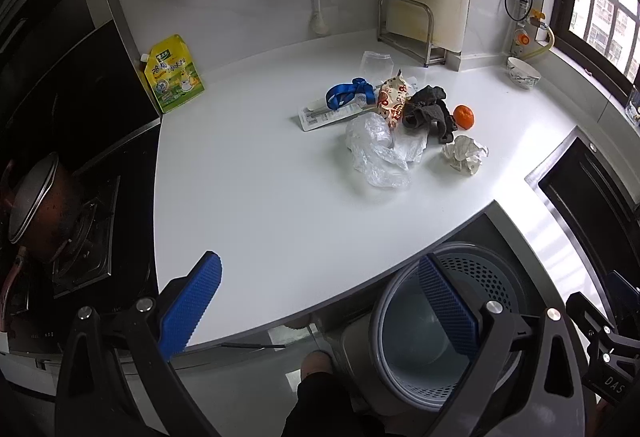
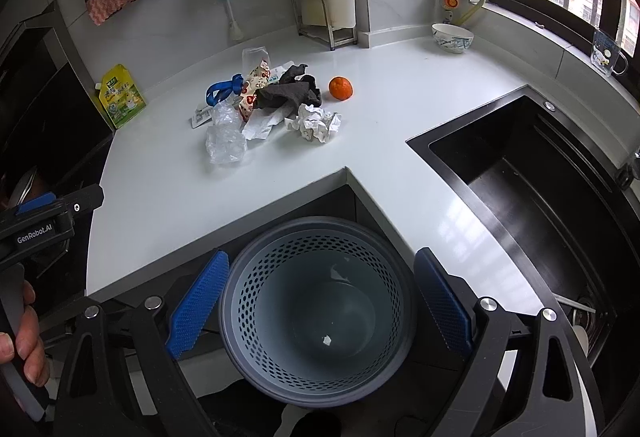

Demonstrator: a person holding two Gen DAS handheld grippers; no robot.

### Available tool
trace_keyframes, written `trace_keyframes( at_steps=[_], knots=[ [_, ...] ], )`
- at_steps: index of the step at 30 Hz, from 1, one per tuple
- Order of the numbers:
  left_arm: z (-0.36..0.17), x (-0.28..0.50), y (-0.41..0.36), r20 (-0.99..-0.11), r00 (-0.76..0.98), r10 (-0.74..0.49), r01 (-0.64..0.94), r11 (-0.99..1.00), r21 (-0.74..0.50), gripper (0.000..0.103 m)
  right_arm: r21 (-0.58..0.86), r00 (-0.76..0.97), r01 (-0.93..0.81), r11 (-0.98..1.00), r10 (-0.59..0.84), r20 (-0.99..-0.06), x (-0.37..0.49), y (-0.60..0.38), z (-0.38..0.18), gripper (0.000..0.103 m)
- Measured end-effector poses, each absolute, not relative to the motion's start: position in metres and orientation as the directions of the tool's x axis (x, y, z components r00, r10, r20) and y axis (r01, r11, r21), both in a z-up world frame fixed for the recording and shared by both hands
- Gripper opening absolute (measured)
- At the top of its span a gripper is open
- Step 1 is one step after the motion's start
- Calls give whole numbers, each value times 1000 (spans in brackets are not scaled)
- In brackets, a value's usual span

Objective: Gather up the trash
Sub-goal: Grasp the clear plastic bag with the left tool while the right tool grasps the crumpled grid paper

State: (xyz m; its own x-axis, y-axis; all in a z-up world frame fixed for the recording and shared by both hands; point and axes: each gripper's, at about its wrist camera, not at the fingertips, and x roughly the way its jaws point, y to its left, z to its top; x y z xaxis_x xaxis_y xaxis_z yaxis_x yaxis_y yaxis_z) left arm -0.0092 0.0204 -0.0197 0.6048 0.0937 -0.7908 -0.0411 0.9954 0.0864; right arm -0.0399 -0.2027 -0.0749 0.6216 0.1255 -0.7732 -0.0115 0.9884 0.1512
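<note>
A pile of trash lies on the white counter (image 1: 260,197): a crumpled clear plastic bag (image 1: 372,149), a crumpled paper ball (image 1: 464,153), a dark cloth (image 1: 428,113), a printed wrapper (image 1: 394,99), a blue strap (image 1: 348,93) and a flat package (image 1: 320,115). The same pile shows in the right wrist view: plastic bag (image 2: 226,137), paper ball (image 2: 316,123), dark cloth (image 2: 292,91). A grey perforated bin (image 2: 316,313) stands on the floor below the counter edge, almost empty. My left gripper (image 1: 320,313) is open above the counter's front edge. My right gripper (image 2: 320,305) is open over the bin.
An orange (image 1: 464,116) lies beside the pile. A yellow pouch (image 1: 174,73) leans at the stove side. A pot (image 1: 40,205) sits on the hob at left. A black sink (image 2: 540,197) is at right. A bowl (image 2: 452,37) and a steel rack (image 2: 320,17) stand at the back.
</note>
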Motion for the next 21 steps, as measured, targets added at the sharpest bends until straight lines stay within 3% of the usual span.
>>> trace_keyframes(
  at_steps=[21],
  knots=[
    [-95,150,6,-791,608,-71,110,994,-4,97,177,604,77,981,95,-791,169,-194,-128,90]
  ],
)
